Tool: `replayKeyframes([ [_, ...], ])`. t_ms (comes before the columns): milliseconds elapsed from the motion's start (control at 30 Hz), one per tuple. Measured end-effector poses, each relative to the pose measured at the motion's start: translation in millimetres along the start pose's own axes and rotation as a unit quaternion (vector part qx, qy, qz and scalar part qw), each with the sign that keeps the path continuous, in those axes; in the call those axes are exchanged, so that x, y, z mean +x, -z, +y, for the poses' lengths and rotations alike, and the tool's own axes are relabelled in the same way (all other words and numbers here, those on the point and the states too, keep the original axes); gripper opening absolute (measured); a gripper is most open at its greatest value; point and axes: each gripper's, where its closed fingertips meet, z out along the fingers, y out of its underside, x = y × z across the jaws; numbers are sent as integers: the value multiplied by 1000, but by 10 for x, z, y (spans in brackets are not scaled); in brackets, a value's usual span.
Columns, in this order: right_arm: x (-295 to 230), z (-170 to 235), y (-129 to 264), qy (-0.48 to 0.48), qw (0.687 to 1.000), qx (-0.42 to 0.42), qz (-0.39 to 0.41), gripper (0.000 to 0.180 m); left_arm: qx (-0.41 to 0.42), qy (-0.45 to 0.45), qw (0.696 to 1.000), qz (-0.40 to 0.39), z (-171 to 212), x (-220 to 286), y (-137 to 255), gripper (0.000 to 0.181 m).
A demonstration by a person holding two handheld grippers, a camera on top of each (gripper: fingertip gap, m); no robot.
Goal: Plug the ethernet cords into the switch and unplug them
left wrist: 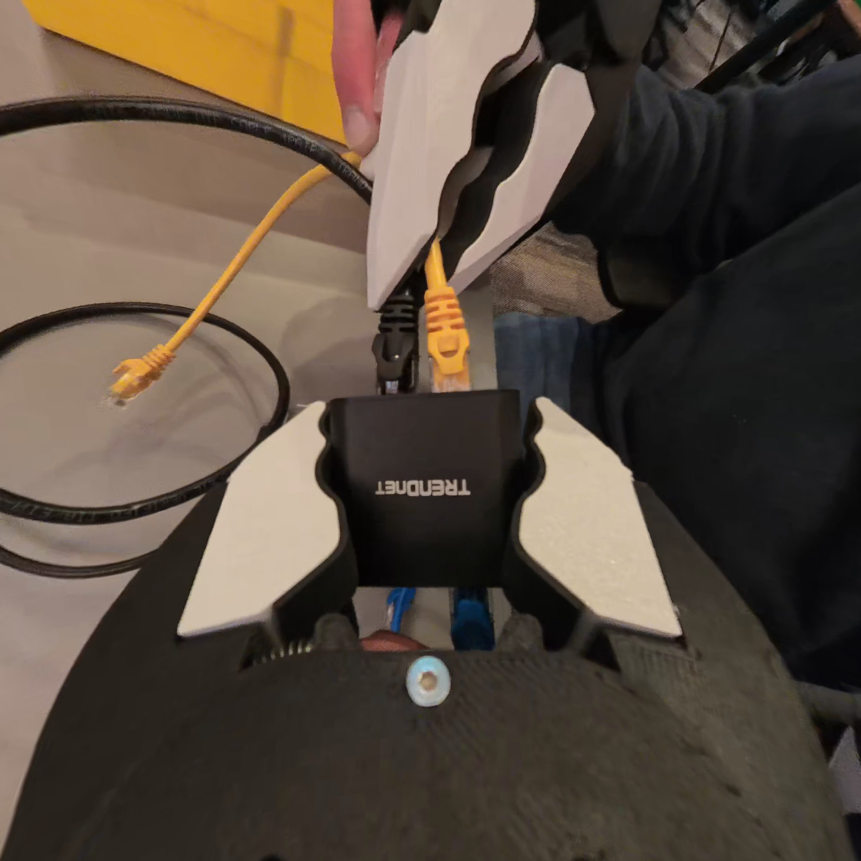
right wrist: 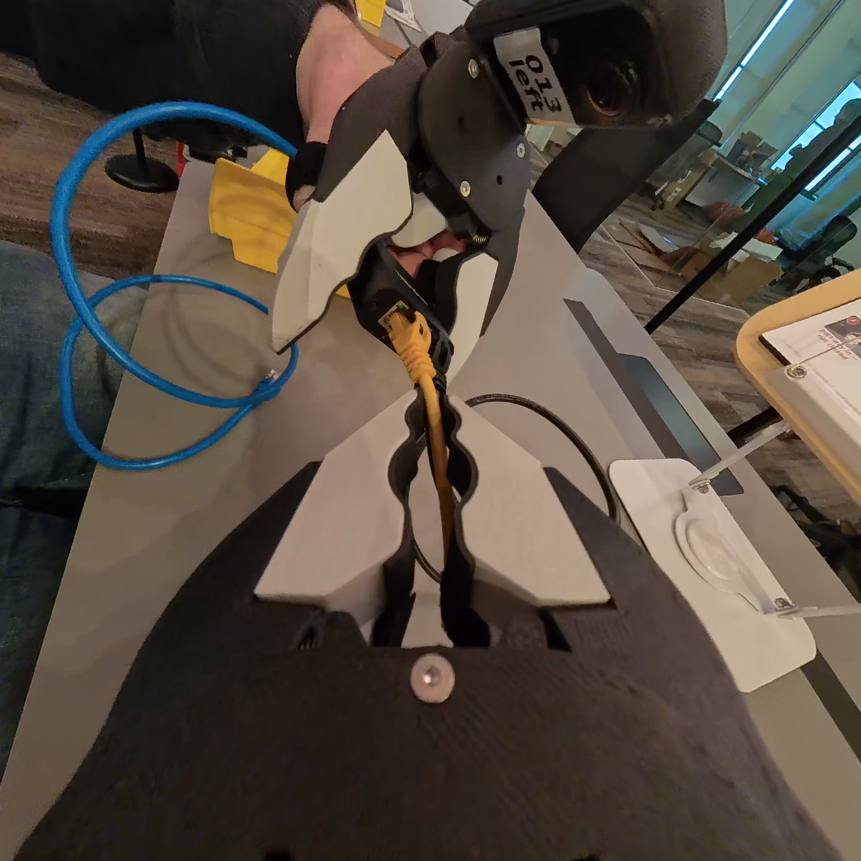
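My left gripper (left wrist: 426,410) is shut on the black switch (left wrist: 419,470) and holds it above the grey table (left wrist: 116,233). A black plug (left wrist: 393,345) and a yellow plug (left wrist: 447,345) sit in the switch's far ports. My right gripper (left wrist: 419,293) is shut on the yellow cord just behind its plug. In the right wrist view the yellow cord (right wrist: 438,447) runs between my right gripper's (right wrist: 431,396) fingers to the yellow plug (right wrist: 410,340) in the switch (right wrist: 396,298), which the left gripper (right wrist: 377,345) holds. The cord's free yellow end (left wrist: 140,372) hangs at the left. Blue plugs (left wrist: 470,619) show under the switch.
The black cord (left wrist: 275,368) lies in loops on the table. A blue cord (right wrist: 93,289) coils off the table's left edge. A yellow box (right wrist: 247,219) stands at the far end. A white stand base (right wrist: 675,582) sits at the right, by a wooden table (right wrist: 764,372). Tip to tip, the grippers are about 4 centimeters apart.
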Motion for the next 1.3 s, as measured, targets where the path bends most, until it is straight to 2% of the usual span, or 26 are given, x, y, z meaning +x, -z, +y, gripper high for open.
replayKeyframes([
  [300, 19, 52, 1, 9, 1000, -22, -1, 5, -28, -35, 998, -41, 33, -97, -19, 76],
  [467, 27, -42, 46, -10, 1000, -18, -14, 19, -22, -28, 998, -52, 32, -133, 11, 75],
  [600, -18, -45, 21, 48, 997, -67, -14, 25, -37, -28, 998, -52, 61, -109, 20, 75],
  [733, -90, -117, -61, 110, 990, -85, -21, 21, -48, -26, 997, -48, 61, -79, 22, 76],
  [867, -103, -176, -118, 162, 982, -91, -14, 22, -51, -16, 998, -41, 61, -50, 44, 75],
  [1133, -113, -263, -135, 236, 967, -98, -14, 13, -46, -3, 999, -13, 40, 35, 60, 76],
  [1300, -111, -301, -123, 261, 961, -95, -16, 13, -41, -2, 999, 4, 14, 71, 69, 76],
])
